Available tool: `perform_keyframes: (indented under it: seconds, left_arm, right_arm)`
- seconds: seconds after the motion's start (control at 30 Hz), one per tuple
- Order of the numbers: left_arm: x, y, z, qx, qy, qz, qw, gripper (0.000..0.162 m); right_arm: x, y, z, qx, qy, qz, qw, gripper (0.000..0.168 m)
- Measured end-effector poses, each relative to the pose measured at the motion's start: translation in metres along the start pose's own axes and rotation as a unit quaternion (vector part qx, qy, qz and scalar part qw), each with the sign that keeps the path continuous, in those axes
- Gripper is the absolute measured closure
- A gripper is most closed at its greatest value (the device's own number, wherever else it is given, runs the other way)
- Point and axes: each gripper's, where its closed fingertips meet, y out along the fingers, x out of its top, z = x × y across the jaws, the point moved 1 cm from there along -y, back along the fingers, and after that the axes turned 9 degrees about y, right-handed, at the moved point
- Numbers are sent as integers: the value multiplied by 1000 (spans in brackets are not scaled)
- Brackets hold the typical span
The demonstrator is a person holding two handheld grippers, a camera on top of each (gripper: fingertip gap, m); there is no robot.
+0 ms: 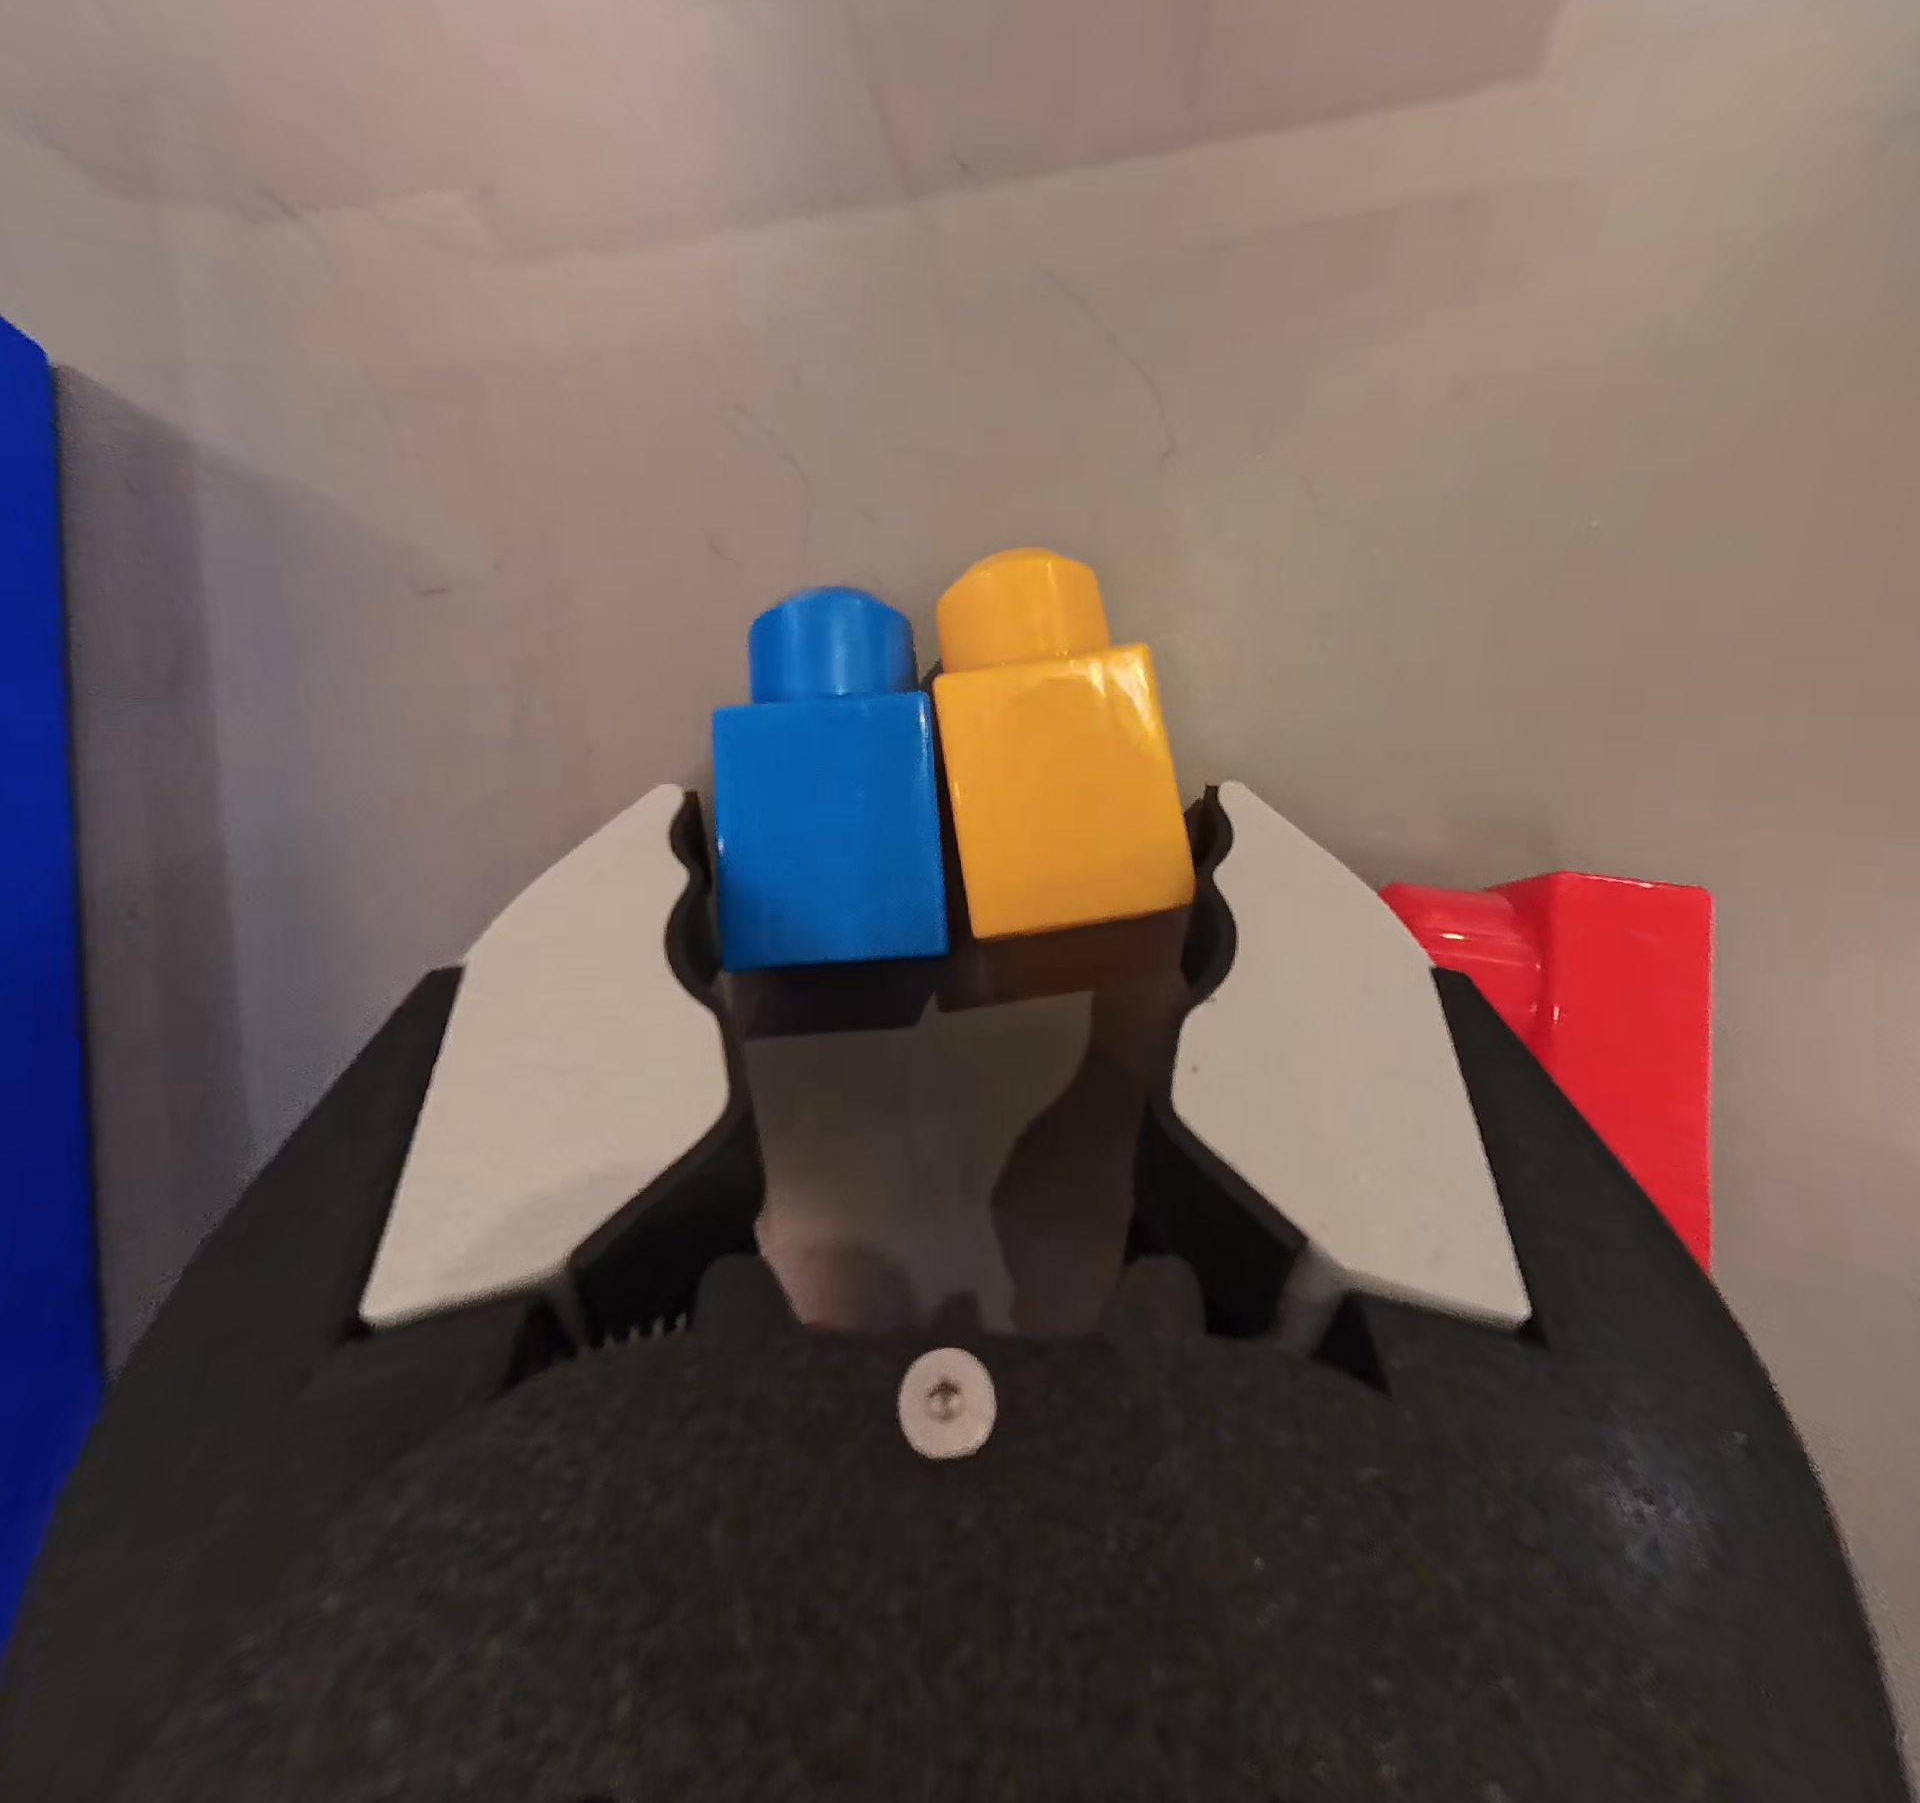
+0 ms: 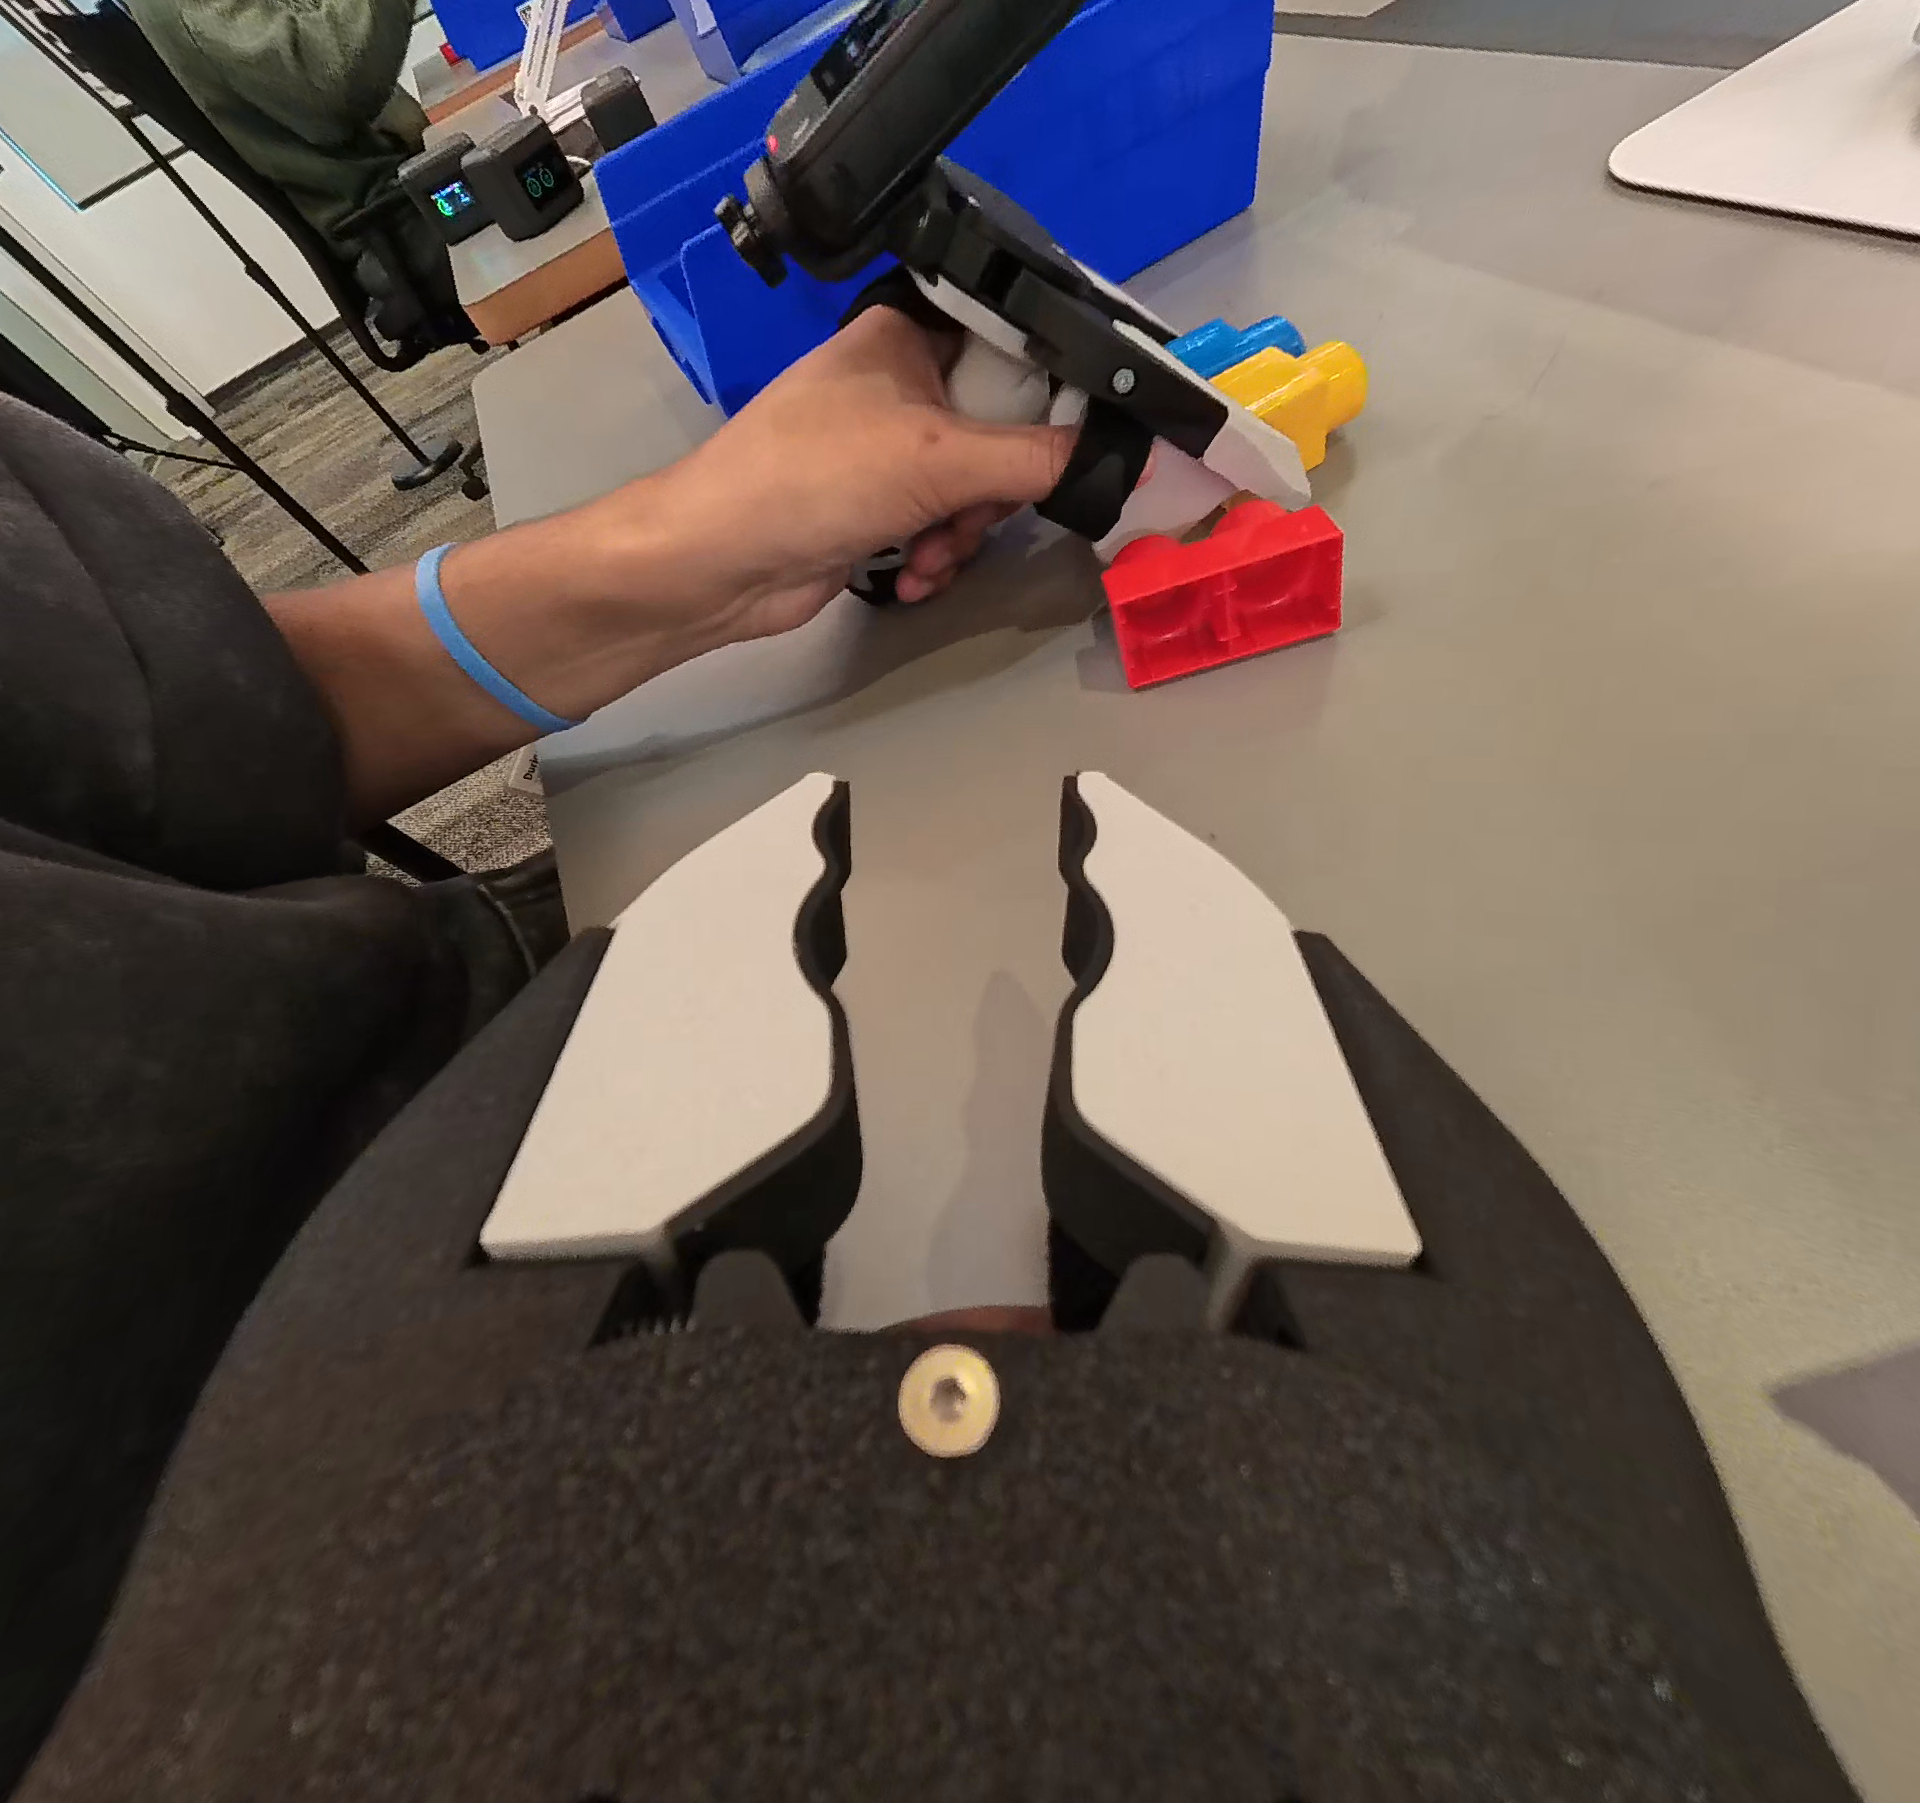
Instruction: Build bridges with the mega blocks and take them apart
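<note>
The left gripper [image 1: 951, 849] is closed around two single-stud blocks at once, a blue block [image 1: 831, 839] against its left finger and a yellow block [image 1: 1060, 787] against its right finger. The two blocks touch side by side with studs pointing away from the camera, the yellow one slightly tilted. In the right wrist view they lie low over the grey table [image 2: 1558, 714], near its left edge, just in front of a blue bin [image 2: 1143, 122]. A red two-stud block [image 2: 1226, 600] lies on its side on the table just beside that gripper, hollow underside facing the camera, apart from the held pair. The person's left hand [image 2: 883, 465] grips the handle. The right gripper [image 2: 956, 797] hovers over bare table nearer the front edge, fingers parted partway and holding nothing
</note>
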Motion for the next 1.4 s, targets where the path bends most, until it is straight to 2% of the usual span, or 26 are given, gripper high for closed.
perform_keyframes:
  seconds: [0.37,0.5,0.57,0.73,1.13,1.4]
  left_arm:
    - [-1,-4,-4,1,-10,-5,1000,64]
    - [0,-2,-4,1,-20,0,1000,70]
    - [0,-2,-4,4,-20,-3,1000,82]
    - [0,-3,-2,12,-19,-4,1000,83]
    - [-6,-8,-3,-25,11,2,1000,83]
    - [-10,-23,-5,-47,46,-29,997,84]
  right_arm:
    - [-1,1,2,4,0,4,1000,130]
    - [-1,1,3,5,1,5,1000,130]
    - [-1,1,3,5,0,6,1000,130]
    - [-1,1,4,7,1,7,1000,130]
    - [-4,2,3,10,3,10,1000,130]
    - [-4,3,2,7,4,10,1000,130]
